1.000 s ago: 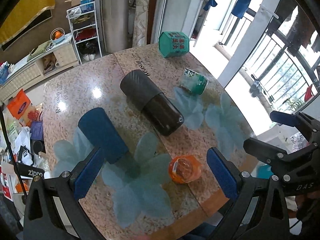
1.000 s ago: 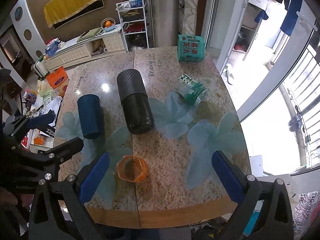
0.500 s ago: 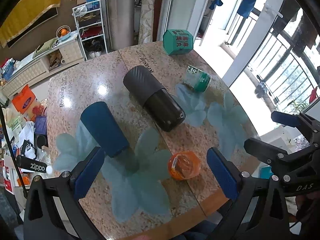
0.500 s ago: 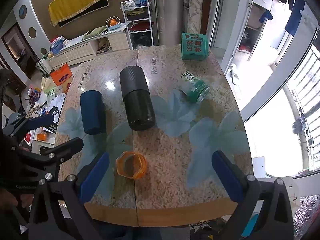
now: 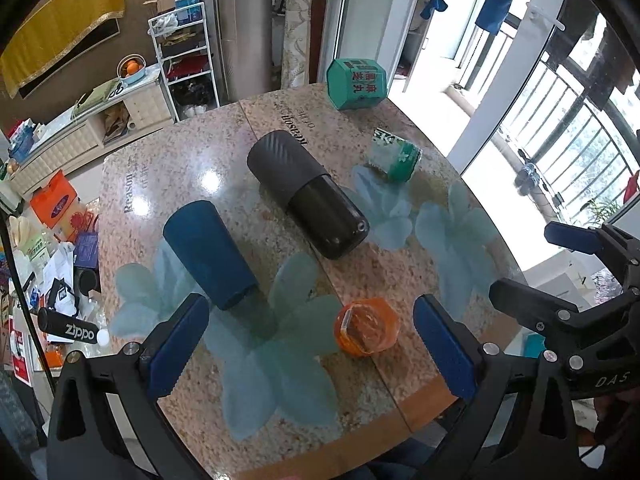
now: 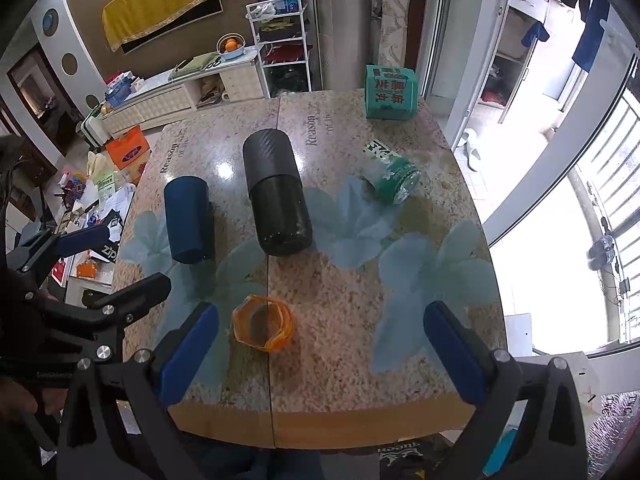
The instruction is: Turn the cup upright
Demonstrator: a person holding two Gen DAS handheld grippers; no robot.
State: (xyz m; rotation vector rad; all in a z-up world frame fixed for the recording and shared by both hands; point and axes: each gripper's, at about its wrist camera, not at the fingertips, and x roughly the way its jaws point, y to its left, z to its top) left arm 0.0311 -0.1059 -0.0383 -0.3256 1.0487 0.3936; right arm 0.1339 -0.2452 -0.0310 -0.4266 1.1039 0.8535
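Both your grippers, left point(image 5: 308, 344) and right point(image 6: 320, 350), hang spread wide and empty above the stone table point(image 6: 400, 384). The blue cup point(image 5: 208, 254) lies on its side near the left edge, beside a black flask point(image 5: 306, 194). It looks light, stiff and smooth; grip it across the middle.

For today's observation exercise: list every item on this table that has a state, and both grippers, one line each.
blue cup: lying on its side
black flask: lying on its side
green bottle: lying on its side
orange container: open mouth showing
green box: closed, tilted
left gripper: open, empty
right gripper: open, empty
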